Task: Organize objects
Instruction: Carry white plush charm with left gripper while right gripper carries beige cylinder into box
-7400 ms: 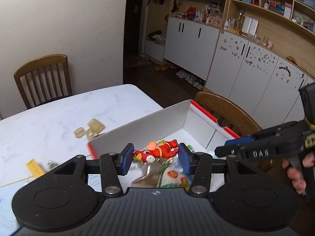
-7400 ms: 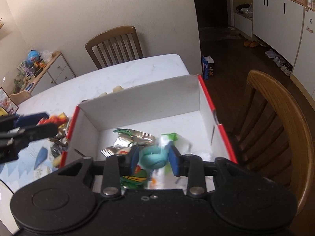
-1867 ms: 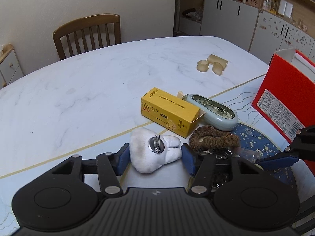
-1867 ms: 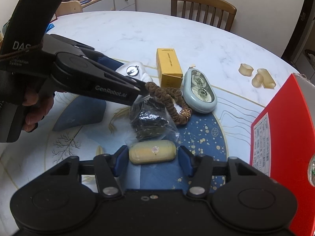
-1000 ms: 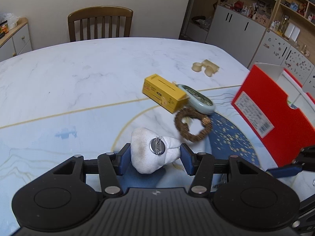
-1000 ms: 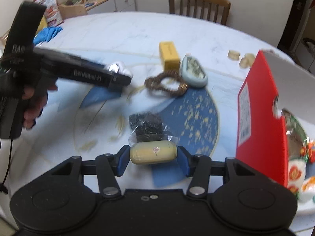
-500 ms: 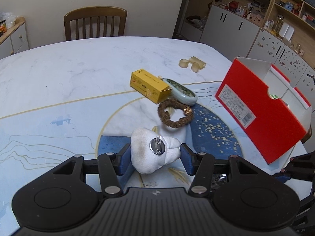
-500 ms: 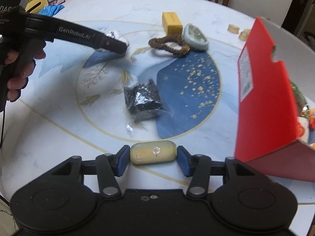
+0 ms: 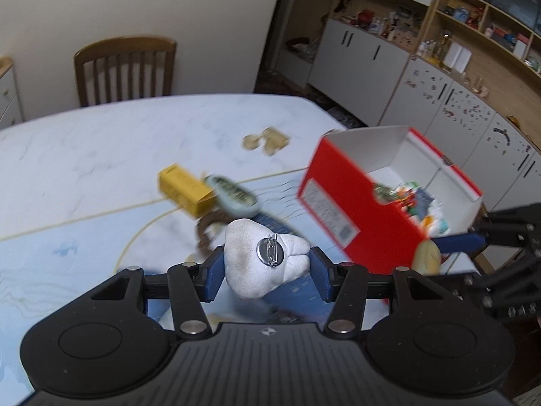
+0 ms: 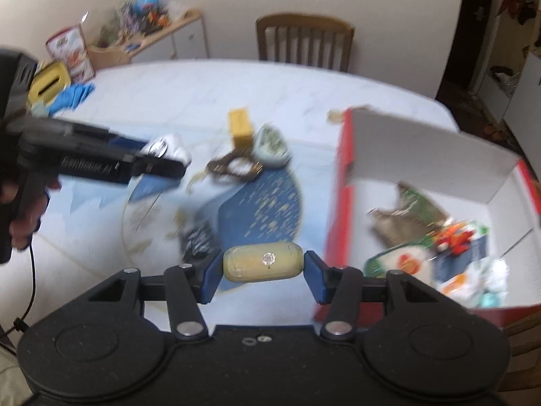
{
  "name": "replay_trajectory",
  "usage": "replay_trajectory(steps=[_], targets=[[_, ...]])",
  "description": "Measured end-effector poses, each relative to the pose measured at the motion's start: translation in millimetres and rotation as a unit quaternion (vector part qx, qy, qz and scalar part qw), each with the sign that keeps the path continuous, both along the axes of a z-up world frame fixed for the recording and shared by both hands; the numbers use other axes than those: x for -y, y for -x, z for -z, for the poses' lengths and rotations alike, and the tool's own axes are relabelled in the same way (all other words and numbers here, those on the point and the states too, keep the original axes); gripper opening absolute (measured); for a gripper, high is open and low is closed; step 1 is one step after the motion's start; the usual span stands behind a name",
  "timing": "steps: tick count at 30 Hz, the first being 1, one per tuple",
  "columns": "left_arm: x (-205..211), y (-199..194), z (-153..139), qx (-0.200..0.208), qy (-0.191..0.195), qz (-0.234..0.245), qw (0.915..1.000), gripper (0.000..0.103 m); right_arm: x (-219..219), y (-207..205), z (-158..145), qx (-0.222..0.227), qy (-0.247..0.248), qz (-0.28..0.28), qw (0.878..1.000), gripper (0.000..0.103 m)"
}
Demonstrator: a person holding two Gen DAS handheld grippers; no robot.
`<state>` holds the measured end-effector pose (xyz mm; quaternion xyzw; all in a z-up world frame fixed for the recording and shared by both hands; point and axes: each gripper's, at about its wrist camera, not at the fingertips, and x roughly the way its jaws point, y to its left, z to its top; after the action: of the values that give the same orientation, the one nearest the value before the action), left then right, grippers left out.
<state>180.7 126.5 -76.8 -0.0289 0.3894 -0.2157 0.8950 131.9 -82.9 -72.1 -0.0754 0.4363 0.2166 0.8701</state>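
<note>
White plush (image 9: 267,264) clamped in left gripper (image 9: 267,272), yellow capsule (image 10: 263,261) clamped in right gripper (image 10: 263,275); both now lifted off table (image 9: 101,155), nearer red box (image 10: 341,209), ready for dropping in.

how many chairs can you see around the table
2. One wooden chair stands at the far side of the table, against the wall. Part of a second chair shows at the lower right edge of the right wrist view, beside the red box. Others may be out of view.
</note>
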Motion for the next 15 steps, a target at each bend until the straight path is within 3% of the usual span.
replay_trajectory(steps=[15], targets=[[107.5,-3.5,-29.9,0.023,-0.012,0.032,0.9991,0.053,94.6,-22.8,-26.4,0.049,-0.001,0.022,0.999,0.05]])
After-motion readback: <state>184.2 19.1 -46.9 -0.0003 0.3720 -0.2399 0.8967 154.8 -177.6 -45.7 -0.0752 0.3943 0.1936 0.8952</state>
